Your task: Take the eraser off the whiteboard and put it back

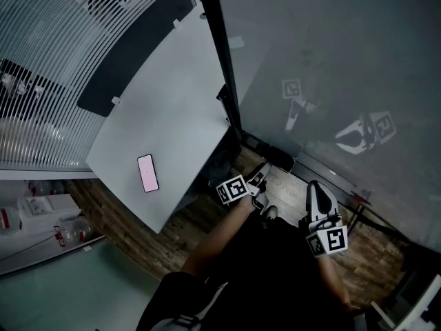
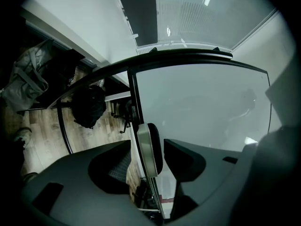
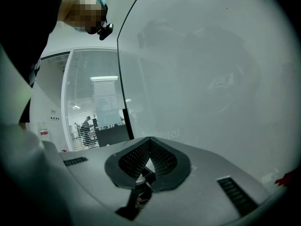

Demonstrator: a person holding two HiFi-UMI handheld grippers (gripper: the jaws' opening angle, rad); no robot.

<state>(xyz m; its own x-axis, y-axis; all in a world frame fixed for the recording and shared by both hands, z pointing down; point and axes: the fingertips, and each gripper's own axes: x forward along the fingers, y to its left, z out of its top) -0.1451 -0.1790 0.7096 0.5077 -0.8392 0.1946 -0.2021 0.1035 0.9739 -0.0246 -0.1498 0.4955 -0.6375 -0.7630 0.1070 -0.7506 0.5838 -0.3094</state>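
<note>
The whiteboard (image 1: 331, 61) stood right ahead of the left claw (image 1: 260, 179) and right claw (image 1: 315, 187), barring forward reach. Its black frame (image 1: 219, 67) and a white tabletop (image 1: 172, 102) hemmed the left. The floor (image 1: 372, 247) lay open below.

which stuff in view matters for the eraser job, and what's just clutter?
Job:
- eraser, on the whiteboard's edge
- whiteboard
- left hand-held gripper, jaws open either side of the eraser

Lying about:
- black backpack
- grey bag
- small pinkish flat thing on the white panel
- right hand-held gripper, shut, empty
</note>
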